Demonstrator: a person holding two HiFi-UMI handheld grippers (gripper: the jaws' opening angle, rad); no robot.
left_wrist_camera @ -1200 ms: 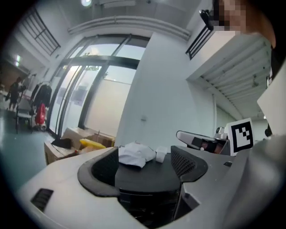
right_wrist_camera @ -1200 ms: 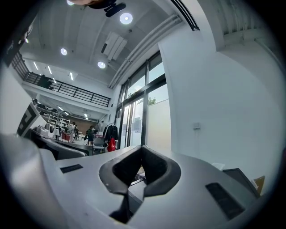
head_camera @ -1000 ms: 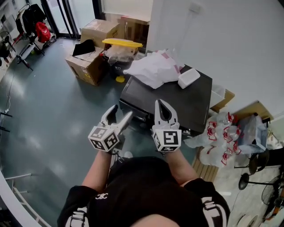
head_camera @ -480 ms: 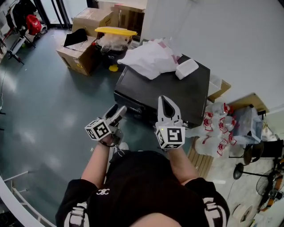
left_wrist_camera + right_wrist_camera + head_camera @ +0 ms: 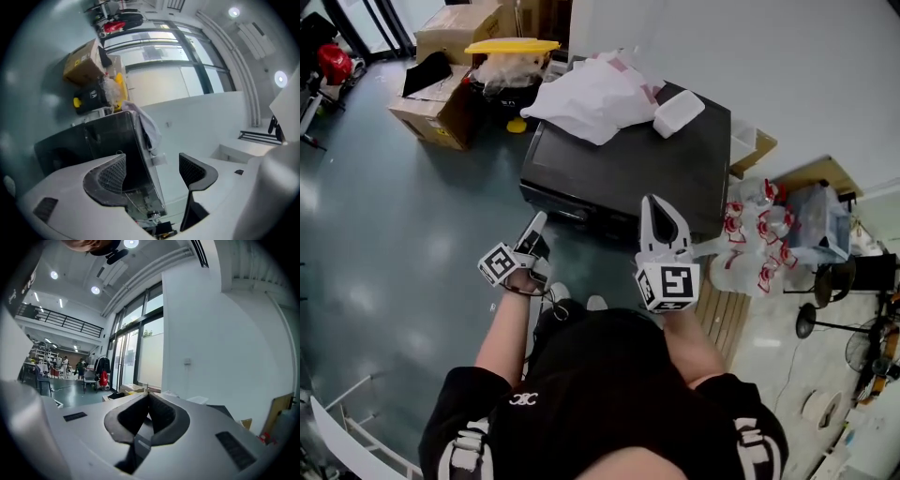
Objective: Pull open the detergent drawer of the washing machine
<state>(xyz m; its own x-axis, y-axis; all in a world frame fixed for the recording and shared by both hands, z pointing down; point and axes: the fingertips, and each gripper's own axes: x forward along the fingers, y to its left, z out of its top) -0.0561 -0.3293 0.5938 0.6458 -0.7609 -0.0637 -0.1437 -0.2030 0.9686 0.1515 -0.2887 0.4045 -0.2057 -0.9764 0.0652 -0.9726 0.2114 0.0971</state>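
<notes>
The black washing machine [image 5: 647, 164] stands by the white wall, its front panel [image 5: 572, 202] facing me; I cannot make out the detergent drawer on it. My left gripper [image 5: 533, 234] hangs in front of the panel, a little short of it, turned edge-on. In the left gripper view, the left gripper [image 5: 152, 171] stands open with nothing between its jaws, and the machine [image 5: 108, 140] lies beyond them. My right gripper [image 5: 662, 217] is over the machine's front right corner. The right gripper [image 5: 147, 399] is shut with nothing in it.
A white plastic bag [image 5: 591, 94] and a white tray [image 5: 678, 112] lie on the machine's top. Cardboard boxes [image 5: 441, 103] and a bin with a yellow lid [image 5: 511, 45] stand to its left. Packs of water bottles [image 5: 759, 253] and a wooden pallet [image 5: 722, 319] are at its right.
The left gripper has drawn back from the machine's front and turned edge-on. The view has shifted, so the machine sits higher in the frame. The right gripper stays shut.
</notes>
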